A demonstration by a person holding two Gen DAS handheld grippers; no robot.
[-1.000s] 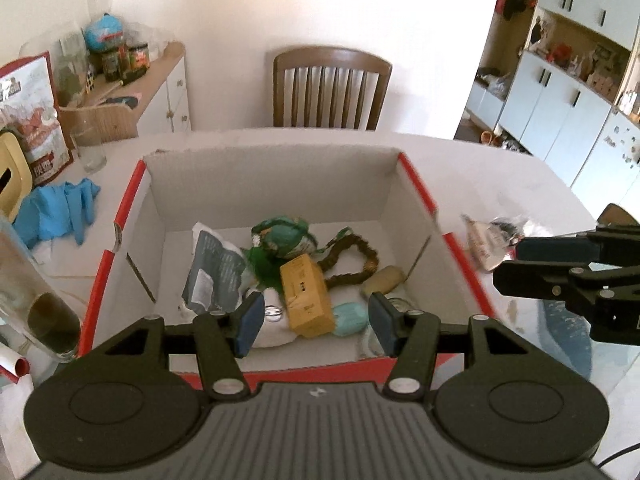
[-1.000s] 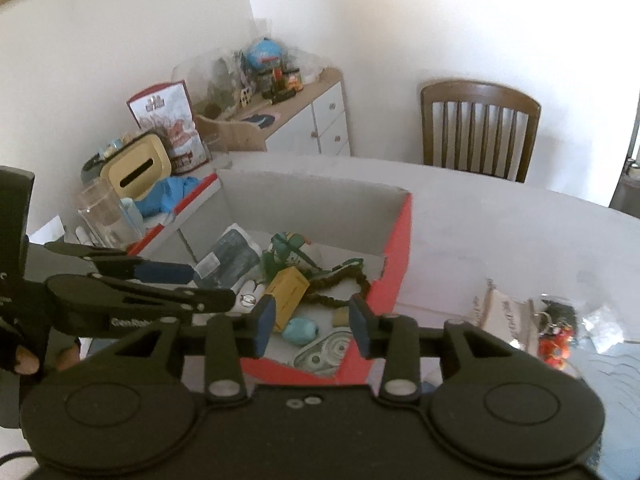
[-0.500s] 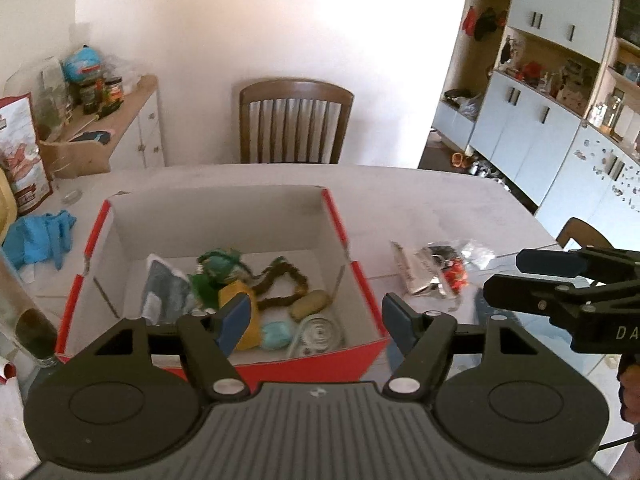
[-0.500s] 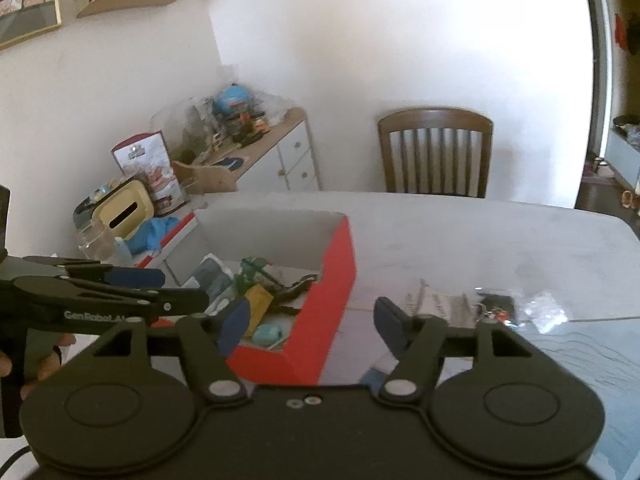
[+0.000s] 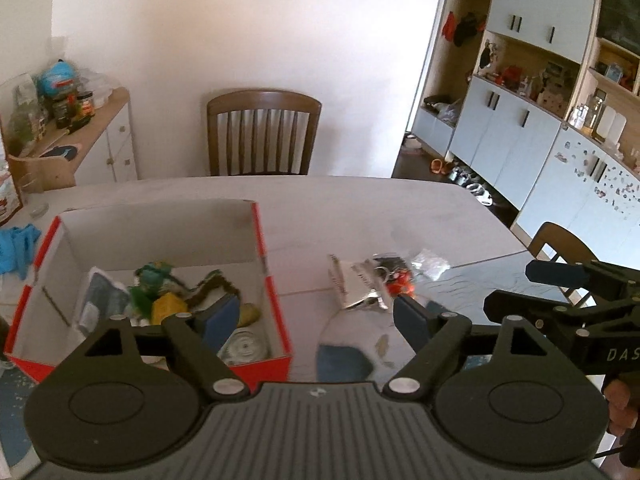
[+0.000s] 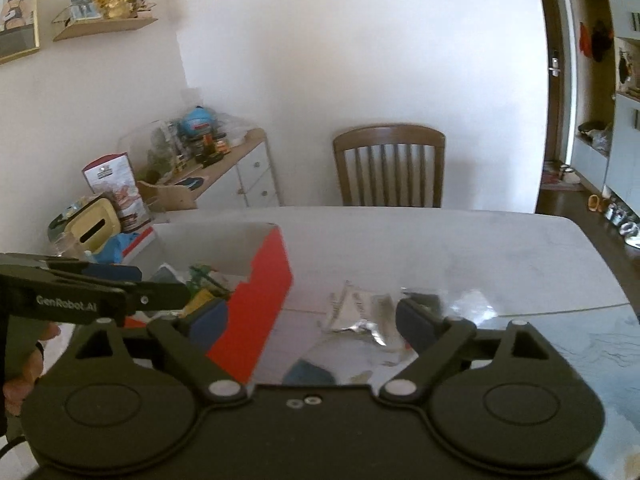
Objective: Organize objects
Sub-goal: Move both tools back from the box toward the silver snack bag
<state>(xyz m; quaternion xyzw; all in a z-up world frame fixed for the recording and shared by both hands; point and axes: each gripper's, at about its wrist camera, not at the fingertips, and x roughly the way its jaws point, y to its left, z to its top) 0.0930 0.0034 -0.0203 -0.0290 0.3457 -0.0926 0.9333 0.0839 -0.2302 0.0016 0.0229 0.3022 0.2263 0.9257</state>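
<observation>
A red-and-white cardboard box (image 5: 261,240) stands on the table at the left; inside lie a green toy (image 5: 154,276), a yellow block (image 5: 168,308), a brown bead string and a round tin. To its right on the tabletop lie a silver foil packet (image 5: 352,286), a red keychain (image 5: 398,280) and a small clear bag (image 5: 430,262). My left gripper (image 5: 316,318) hovers near the box's right front corner, its jaws opening with nothing between them. My right gripper (image 6: 312,322) hangs over the foil packet (image 6: 356,314) beside the box (image 6: 268,292), its jaws also opening and empty.
A wooden chair (image 5: 264,136) stands behind the table and another chair back (image 5: 560,244) at the right edge. A cluttered sideboard (image 5: 72,136), blue gloves (image 5: 16,246) and a yellow tissue box (image 6: 94,230) lie left. Cupboards (image 5: 520,136) line the right wall.
Both grippers have drawn back from over the box and swung right toward the loose items on the table. Both pairs of jaws have spread wider.
</observation>
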